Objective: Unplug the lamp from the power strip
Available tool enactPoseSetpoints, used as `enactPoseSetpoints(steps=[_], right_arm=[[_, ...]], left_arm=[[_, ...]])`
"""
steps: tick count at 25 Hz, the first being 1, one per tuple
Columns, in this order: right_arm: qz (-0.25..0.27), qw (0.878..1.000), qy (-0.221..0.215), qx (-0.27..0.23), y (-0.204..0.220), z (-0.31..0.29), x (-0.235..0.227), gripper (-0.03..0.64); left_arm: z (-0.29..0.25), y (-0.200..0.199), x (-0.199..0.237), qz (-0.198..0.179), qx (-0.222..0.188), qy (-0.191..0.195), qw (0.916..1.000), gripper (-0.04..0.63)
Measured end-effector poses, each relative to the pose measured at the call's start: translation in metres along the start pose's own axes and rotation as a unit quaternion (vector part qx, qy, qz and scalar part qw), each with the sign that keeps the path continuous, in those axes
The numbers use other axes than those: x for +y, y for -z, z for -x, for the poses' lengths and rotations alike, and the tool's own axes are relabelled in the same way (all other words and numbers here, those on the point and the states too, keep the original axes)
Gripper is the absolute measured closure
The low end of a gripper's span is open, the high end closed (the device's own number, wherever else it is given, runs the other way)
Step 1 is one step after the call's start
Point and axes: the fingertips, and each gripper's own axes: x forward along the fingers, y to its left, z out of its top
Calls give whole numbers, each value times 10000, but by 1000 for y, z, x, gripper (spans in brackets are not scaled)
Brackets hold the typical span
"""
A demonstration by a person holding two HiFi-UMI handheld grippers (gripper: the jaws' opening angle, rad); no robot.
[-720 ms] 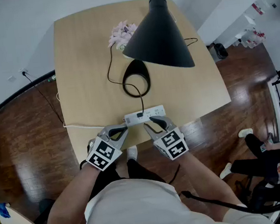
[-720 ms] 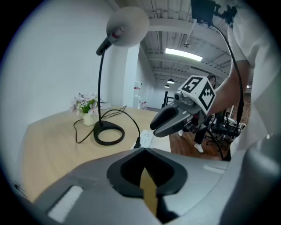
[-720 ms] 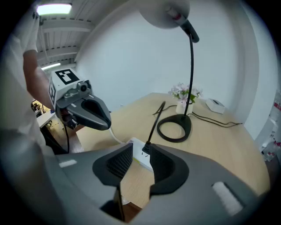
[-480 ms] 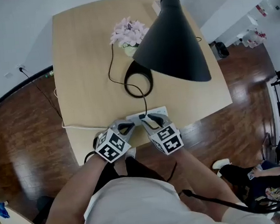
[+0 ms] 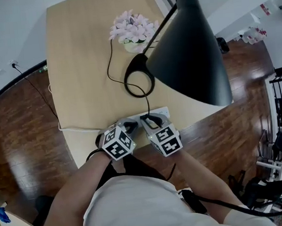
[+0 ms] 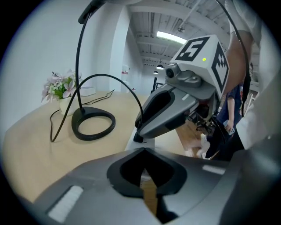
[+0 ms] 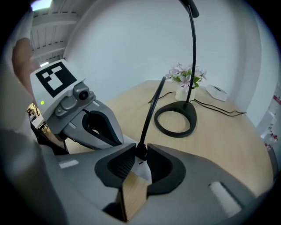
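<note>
Lower centre of frame: right gripper (image 7: 140,148) pinches the plug (image 7: 141,154) by its probably rigid body, not the floppy cord (image 7: 151,110). Left gripper (image 6: 143,150), jaws pressed together, sits at the light, slide-prone power strip (image 5: 163,113).

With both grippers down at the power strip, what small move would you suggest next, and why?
Probably draw the right gripper straight away from the power strip, keeping its grip. Its jaws pinch the lamp's black plug, which is seated in the strip, and the shut left gripper rests at the strip's end.
</note>
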Motion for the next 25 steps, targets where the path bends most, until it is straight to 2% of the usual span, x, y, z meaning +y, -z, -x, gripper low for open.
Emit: enactPoseSetpoints(steps=[6, 25], right_arm=[[32, 10000, 13, 50, 0, 1, -2, 540], [-4, 9999, 51, 112, 0, 6, 1, 546]], left_arm=[[-2, 0, 0, -136, 126, 37, 9998, 594], [-5, 1, -2, -206, 521, -53, 9984, 595]])
